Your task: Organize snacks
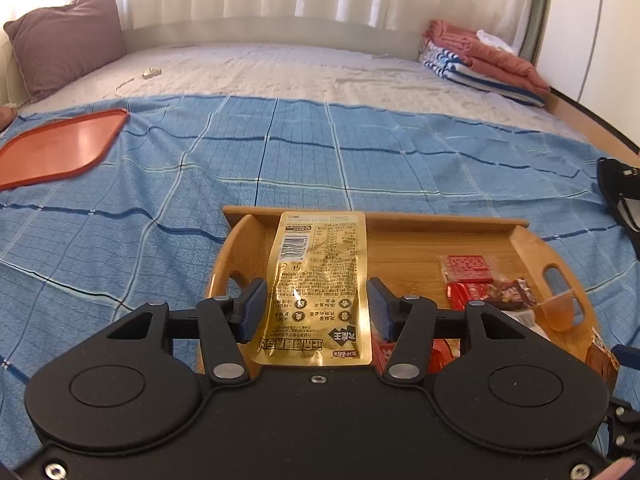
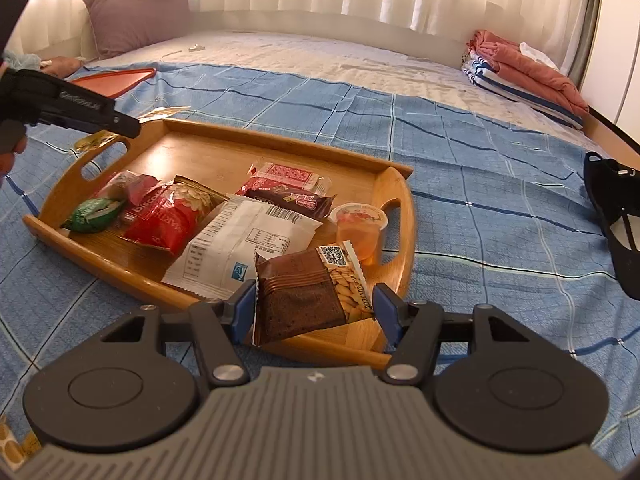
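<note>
My left gripper (image 1: 316, 306) is shut on a gold snack pouch (image 1: 318, 280) and holds it over the left end of the wooden tray (image 1: 400, 240). My right gripper (image 2: 316, 306) is shut on a brown cake packet (image 2: 308, 292) above the tray's near right rim (image 2: 344, 350). In the tray lie a red nut bag (image 2: 172, 216), a white packet (image 2: 240, 248), a green packet (image 2: 94, 214), a dark bar (image 2: 292, 200), a red packet (image 2: 288, 174) and a jelly cup (image 2: 360, 228). The left gripper's body (image 2: 72, 108) shows at the tray's far left.
The tray sits on a blue checked cloth (image 1: 360, 152) on a bed. An orange lid (image 1: 60, 148) lies at the far left. A black strap or bag (image 2: 616, 216) lies at the right. A purple pillow (image 2: 136, 12) and folded blankets (image 2: 528, 68) are at the back.
</note>
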Tool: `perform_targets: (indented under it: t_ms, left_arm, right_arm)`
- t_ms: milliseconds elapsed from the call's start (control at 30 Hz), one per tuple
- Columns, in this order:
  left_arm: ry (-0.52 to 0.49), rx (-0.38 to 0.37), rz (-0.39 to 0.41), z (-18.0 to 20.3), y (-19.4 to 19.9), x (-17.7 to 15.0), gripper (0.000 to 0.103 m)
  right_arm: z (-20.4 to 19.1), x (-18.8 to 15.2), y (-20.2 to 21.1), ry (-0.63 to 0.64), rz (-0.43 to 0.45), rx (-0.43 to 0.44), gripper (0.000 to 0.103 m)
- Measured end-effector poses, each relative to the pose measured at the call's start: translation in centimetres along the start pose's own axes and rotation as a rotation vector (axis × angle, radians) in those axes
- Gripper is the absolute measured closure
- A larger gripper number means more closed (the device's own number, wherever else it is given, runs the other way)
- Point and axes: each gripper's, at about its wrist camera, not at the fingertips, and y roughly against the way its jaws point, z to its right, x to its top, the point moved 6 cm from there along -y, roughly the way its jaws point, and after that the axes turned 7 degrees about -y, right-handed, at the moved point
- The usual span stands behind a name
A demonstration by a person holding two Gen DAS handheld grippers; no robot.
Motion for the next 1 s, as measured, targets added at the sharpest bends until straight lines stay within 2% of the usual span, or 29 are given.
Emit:
perform_targets:
  t_ms: [500, 567, 600, 633, 767, 833, 1000]
  left_arm:
    - [-0.015, 0.057, -0.033, 0.3, -4.5, -0.5, 0.05]
    - [-0.016, 0.061, -0.037, 0.3, -4.8, -0.7, 0.049]
    - [-0.017, 0.063, -0.041, 0.2, -4.9, -0.8, 0.047]
    - [-0.019, 0.063, -0.043, 0.2, -5.0, -0.9, 0.045]
    - [-0.041, 0.068, -0.035, 0.4, -4.4, -1.0, 0.039]
    - [-0.057, 0.073, -0.02, 0.4, -3.8, -0.9, 0.028]
    - [-0.078, 0.054, 0.007, 0.9, -1.4, -0.6, 0.023]
  right_arm:
    - [0.5, 0.4, -2.2, 0.029, 0.006, 0.062, 0.038]
    - [0.7, 0.5, -2.3, 0.02, 0.011, 0.068, 0.034]
    - [0.9, 0.5, -2.3, 0.007, 0.014, 0.07, 0.033]
    - [1.0, 0.5, -2.4, -0.005, 0.018, 0.075, 0.026]
    - [1.5, 0.6, -2.2, -0.046, 0.026, 0.088, 0.024]
    - [1.6, 0.7, -2.0, -0.054, 0.03, 0.088, 0.023]
    - [1.5, 0.7, -1.0, -0.058, 0.034, 0.079, 0.023]
